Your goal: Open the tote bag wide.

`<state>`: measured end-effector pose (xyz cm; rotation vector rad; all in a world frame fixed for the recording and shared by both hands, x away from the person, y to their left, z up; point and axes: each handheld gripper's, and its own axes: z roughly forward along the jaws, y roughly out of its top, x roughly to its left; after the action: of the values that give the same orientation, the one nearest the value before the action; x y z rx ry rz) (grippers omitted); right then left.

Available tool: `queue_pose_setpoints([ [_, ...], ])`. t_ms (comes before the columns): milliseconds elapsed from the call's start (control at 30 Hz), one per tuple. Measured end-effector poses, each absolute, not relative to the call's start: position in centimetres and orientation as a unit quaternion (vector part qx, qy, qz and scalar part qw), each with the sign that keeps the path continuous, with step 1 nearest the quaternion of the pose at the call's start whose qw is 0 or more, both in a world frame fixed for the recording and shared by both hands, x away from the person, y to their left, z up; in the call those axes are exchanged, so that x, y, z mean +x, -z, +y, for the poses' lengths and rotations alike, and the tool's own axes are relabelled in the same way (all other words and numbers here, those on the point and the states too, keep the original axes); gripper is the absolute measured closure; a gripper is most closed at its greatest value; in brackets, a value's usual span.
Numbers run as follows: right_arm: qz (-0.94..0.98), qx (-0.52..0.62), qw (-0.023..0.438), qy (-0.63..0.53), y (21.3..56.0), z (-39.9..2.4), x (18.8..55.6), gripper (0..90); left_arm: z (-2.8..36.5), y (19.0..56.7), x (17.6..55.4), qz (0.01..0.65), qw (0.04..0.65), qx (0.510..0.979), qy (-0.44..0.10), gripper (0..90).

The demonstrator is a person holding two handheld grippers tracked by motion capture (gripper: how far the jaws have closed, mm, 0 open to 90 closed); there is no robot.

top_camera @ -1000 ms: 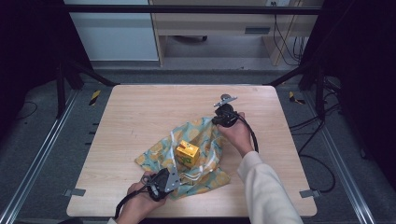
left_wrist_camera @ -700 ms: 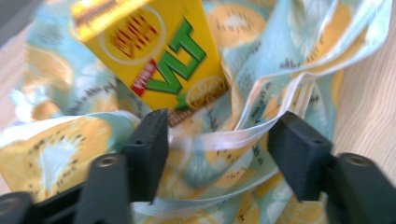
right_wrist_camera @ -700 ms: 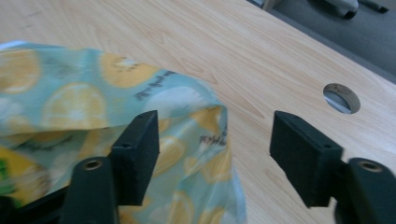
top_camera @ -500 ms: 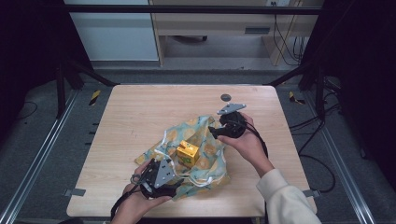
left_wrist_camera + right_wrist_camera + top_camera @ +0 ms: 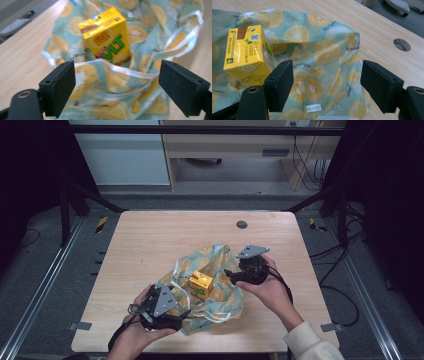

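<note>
Now both claws stand released, jaws just opened: the left gripper (image 5: 172, 312) has the lemon-print bag (image 5: 110, 100) lying loose between its jaws and the yellow VLT lemon tea carton (image 5: 106, 37) just beyond; the right gripper (image 5: 232, 274) faces the bag's other side.

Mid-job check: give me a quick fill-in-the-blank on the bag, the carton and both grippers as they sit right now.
1. The yellow carton stands on the bag printed with slices of ____.
2. The jaws of the left gripper stand ____, nothing clamped between them.
3. In the high view, the right gripper is on the ____ side of the carton.
4. The round hole in the table lies near its ____ edge.

Missing words: lemon; open; right; far
</note>
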<state>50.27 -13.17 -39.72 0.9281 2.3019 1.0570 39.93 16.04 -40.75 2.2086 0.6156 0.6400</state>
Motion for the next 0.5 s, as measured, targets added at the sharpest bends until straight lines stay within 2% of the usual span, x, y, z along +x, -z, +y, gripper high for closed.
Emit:
queue_pose_setpoints([
  [233, 0.847, 0.318, 0.205, -0.373, 41.0, -12.1, 48.5, 26.0, 16.7, 39.7, 43.2, 0.289, 0.366, 0.832, -0.301, 16.4],
  [500, 0.861, 0.314, 0.173, -0.361, 43.6, -10.5, 47.9, 20.8, 17.0, 42.3, 47.4, 0.326, 0.328, 0.843, -0.275, 14.6],
])
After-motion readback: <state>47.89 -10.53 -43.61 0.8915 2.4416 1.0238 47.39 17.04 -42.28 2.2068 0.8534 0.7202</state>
